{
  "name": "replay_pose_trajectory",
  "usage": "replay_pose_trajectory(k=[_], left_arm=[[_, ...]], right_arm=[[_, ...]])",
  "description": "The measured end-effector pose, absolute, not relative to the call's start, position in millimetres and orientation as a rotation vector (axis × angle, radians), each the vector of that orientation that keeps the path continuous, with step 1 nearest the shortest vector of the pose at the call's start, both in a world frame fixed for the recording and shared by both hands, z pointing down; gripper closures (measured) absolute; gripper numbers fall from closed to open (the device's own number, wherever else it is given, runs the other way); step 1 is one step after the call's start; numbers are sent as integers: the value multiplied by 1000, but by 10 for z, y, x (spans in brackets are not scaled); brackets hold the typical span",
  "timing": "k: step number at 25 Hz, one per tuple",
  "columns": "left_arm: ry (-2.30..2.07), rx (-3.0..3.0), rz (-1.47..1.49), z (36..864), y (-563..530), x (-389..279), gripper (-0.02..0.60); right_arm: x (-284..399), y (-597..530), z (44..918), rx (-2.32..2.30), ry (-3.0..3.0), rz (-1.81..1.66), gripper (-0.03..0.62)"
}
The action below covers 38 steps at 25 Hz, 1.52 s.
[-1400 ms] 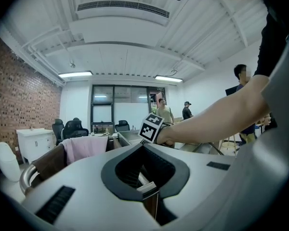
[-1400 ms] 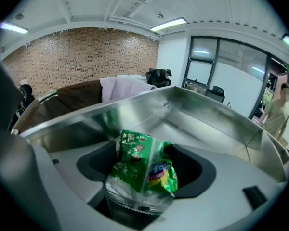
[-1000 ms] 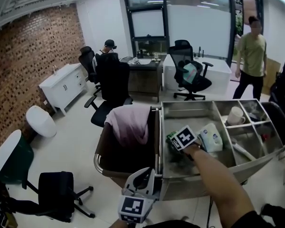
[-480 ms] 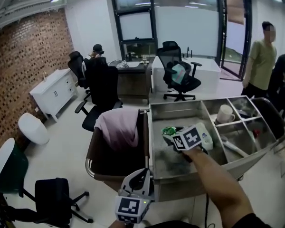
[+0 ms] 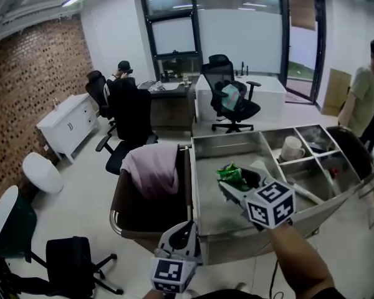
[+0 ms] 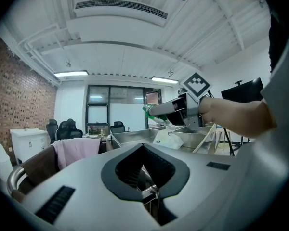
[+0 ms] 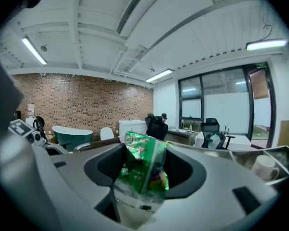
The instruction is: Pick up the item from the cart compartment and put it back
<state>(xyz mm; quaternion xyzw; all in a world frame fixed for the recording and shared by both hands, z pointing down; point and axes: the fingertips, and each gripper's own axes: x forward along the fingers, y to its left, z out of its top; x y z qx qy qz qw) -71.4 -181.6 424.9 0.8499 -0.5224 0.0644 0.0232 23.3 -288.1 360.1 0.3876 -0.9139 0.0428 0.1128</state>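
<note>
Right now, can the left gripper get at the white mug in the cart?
Probably not directly. The white mug sits in a far compartment, and the right gripper, holding a green snack packet, crosses the cart between it and the left gripper.

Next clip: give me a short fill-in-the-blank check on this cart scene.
1. The right tongs grip a ___ snack packet above the cart.
2. The mug in a small cart compartment is ___.
3. The cloth draped beside the cart's tray is ___.
4. The left tongs hold ___.

Missing words: green; white; pink; nothing.
</note>
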Motion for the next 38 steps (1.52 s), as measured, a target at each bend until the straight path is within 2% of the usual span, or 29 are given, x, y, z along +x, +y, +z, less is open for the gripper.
replay_pose_trajectory(k=[11,18,24,38], left_arm=[[-1609,2643,196,4198,-1785,-650,581],[-1585,2648,158,4179,-1770,-628,581],[-1562,2650,144,4138,-1760,-591,581],[-1543,2671,192,4165,-1745,-550,581]], right_arm=[[607,-2151,3243,1214,-2778,56,327],[738,-1736,3422,1240,-2770,102,327],[816,-1656,3720,1268,-2739,167,327],[788,-1626,3736,1272,-2737,178,327]])
